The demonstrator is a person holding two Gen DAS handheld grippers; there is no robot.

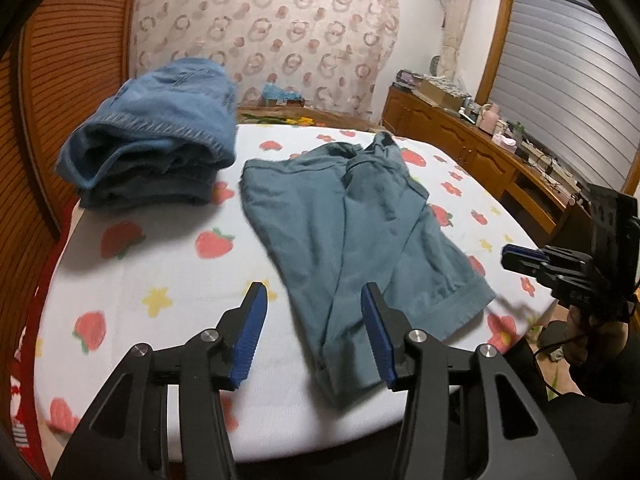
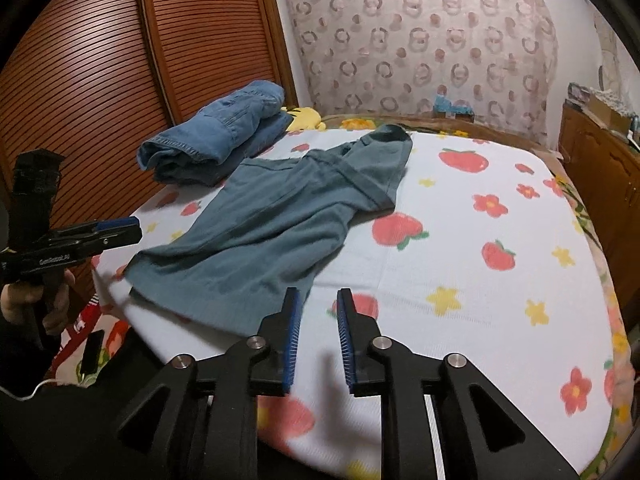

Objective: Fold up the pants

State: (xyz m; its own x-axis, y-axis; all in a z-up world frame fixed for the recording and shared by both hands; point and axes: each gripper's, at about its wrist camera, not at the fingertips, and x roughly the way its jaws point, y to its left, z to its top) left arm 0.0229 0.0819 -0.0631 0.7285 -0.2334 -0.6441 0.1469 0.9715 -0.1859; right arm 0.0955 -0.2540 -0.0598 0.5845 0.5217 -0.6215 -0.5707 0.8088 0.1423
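Observation:
Grey-green pants [image 1: 360, 216] [image 2: 272, 232] lie loosely doubled over on the strawberry-print bed sheet [image 1: 160, 264] [image 2: 460, 248], one leg hem near the front edge. My left gripper [image 1: 314, 288] hovers over the near leg end with its blue pads wide apart; the cloth lies below them, not pinched. It also shows from the side as the left gripper [image 2: 120, 226] at the bed's left edge. My right gripper [image 2: 319, 292] is held just right of the pants' near hem, its pads a narrow gap apart with nothing between them. The right gripper [image 1: 520, 258] shows in the left wrist view beyond the hem.
A stack of folded blue jeans [image 1: 152, 140] [image 2: 216, 140] sits at the back left of the bed. Louvred wooden doors [image 2: 100, 80] stand along the left. A cluttered wooden dresser [image 1: 460, 136] runs along the right. A yellow plush [image 2: 302, 114] lies behind the jeans.

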